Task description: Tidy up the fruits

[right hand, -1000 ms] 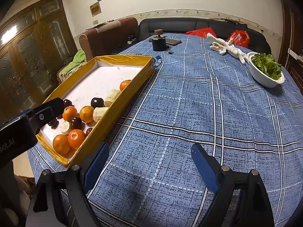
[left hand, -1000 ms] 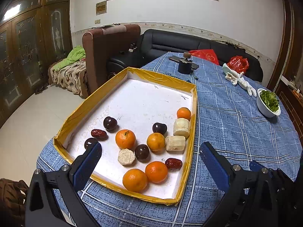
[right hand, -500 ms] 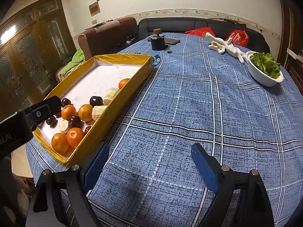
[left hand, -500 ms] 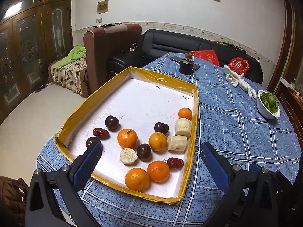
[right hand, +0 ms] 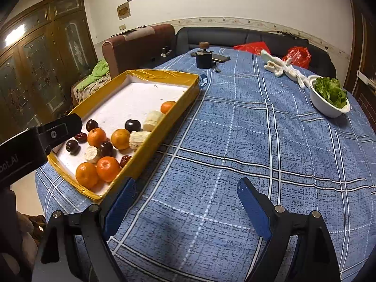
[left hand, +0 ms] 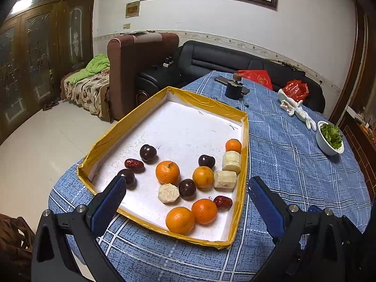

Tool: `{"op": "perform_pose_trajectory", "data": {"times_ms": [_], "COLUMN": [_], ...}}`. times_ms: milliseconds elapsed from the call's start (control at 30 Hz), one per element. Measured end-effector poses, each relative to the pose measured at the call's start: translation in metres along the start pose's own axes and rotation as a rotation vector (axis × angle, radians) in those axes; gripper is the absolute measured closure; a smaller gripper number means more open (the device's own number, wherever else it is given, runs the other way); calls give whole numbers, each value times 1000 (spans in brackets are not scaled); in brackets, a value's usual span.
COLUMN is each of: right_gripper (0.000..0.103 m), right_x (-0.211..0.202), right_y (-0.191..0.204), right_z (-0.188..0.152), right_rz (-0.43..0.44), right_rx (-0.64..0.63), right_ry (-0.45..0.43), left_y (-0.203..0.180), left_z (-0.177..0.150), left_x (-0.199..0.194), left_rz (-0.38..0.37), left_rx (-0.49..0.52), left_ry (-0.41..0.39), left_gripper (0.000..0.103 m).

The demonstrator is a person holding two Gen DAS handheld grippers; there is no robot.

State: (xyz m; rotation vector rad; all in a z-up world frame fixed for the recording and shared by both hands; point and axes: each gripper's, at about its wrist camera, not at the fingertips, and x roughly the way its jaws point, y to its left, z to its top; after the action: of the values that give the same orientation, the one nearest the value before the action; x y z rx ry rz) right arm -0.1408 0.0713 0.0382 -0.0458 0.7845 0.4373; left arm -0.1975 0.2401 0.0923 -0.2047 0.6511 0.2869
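Observation:
A shallow yellow-rimmed tray (left hand: 245, 155) with a white floor lies on the blue checked tablecloth. Its near half holds several oranges (left hand: 167, 172), dark plums (left hand: 148, 152), red dates (left hand: 134, 163) and peeled banana pieces (left hand: 231, 161). My left gripper (left hand: 186, 198) hovers open above the tray's near edge, empty. My right gripper (right hand: 186, 202) hangs open over bare cloth to the right of the tray (right hand: 164, 127), also empty. In the right wrist view the oranges (right hand: 108, 168) fill the tray's near corner, and the left gripper's body shows at the far left.
A white bowl of greens (right hand: 329, 97) stands at the right side of the table. At the far end are a dark jar (right hand: 204, 57), a phone, a white cloth (right hand: 285, 70) and red bags (right hand: 297, 56). Armchair and sofa stand beyond the table.
Both views have drawn slightly back and up from the tray; the fruit has not moved and both grippers stay open.

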Motion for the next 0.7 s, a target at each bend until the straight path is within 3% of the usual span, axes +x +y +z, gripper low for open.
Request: {"op": "perform_pose_trajectory", "data": {"times_ms": [700], "right_gripper": [11], "right_x": [1], "right_y": [13], "right_z": [2], "right_rz": [5], "right_rx": [-30], "right_ry": [3], "left_y": [10], "left_z": [0], "left_x": [-6], "left_rz": [15], "left_rx": [-23], "left_ry": [-26], "left_gripper": [0]}}
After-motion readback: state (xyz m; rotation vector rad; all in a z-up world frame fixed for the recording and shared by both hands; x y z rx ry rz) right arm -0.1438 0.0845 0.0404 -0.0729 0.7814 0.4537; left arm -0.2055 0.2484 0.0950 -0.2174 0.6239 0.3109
